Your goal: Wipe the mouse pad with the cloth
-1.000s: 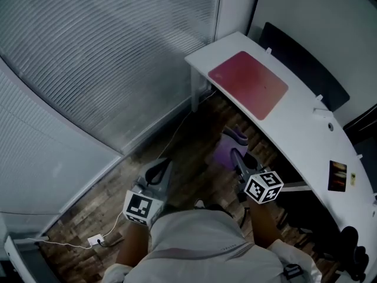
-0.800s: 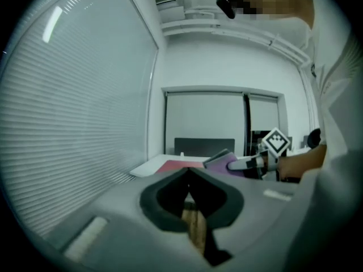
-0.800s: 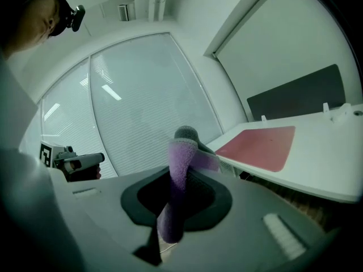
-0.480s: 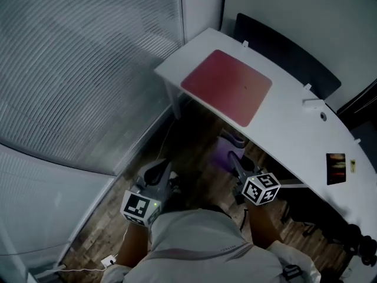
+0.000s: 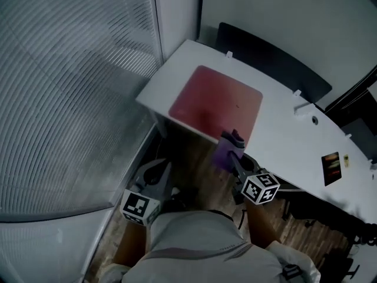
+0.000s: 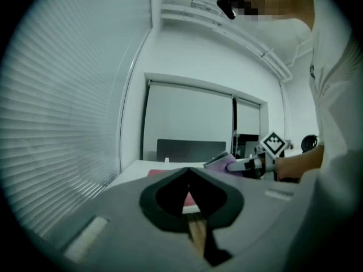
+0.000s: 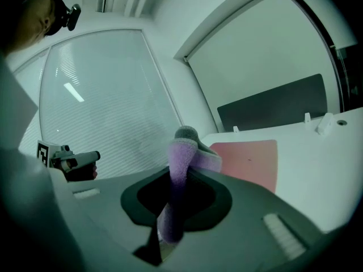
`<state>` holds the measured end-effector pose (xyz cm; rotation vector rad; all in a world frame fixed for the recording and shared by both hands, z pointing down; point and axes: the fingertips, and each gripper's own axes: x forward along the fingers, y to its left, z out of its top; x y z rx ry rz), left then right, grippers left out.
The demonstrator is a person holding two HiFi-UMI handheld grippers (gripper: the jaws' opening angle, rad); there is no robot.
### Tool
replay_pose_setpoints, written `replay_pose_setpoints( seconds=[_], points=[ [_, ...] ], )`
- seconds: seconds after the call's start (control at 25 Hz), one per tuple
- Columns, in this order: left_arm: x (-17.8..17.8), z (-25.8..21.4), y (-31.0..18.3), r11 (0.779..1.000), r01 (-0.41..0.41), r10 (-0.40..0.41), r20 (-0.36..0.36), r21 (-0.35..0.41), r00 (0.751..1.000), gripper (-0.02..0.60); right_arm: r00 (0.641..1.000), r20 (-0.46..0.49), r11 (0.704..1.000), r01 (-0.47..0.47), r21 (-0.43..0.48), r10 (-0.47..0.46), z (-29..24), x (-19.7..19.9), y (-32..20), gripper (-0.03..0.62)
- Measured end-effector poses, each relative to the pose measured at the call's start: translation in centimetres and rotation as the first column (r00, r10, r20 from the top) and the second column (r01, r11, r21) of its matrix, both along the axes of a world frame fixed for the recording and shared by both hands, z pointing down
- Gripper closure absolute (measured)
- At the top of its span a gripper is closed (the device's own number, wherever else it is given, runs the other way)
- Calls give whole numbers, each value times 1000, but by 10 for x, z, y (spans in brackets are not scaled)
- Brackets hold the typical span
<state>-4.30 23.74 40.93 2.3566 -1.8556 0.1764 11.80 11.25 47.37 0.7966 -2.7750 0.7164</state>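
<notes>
One white desk (image 5: 283, 131) curves across the head view, its far right end cut off by the frame. One red mouse pad (image 5: 215, 102) lies flat on its left part. Of the two grippers, the left gripper (image 5: 156, 171) hangs low over the wooden floor, well apart from the desk, its jaws drawn together on nothing. The right gripper (image 5: 233, 153) is clamped on the single purple cloth (image 5: 226, 147), which stands up out of the jaws at the desk's near edge, just beside the pad's near corner; whether it touches cannot be told. A small dark flat item (image 5: 333, 166) farther right is too small to identify.
</notes>
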Motion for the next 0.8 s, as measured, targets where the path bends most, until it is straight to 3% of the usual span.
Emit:
replay_pose_setpoints(
  seconds=[0.16,0.32,0.64,0.8],
  points=[
    [-70,0,-34,1000,-21,21,9,5,1000,581,1000,2,1000,-12,22,12,-8,-64,-29,548],
    [-116,-6,-58,1000,-15,15,-6,5,1000,581,1000,-20,1000,-17,21,17,-13,-102,-49,548],
    [-148,15,-92,1000,-21,19,-98,-19,995,581,996,-85,1000,-3,17,5,-12,-134,-82,548],
    [-153,24,-121,999,-25,22,-104,-29,994,581,997,-83,1000,-3,3,3,-2,-140,-112,548]
  ],
)
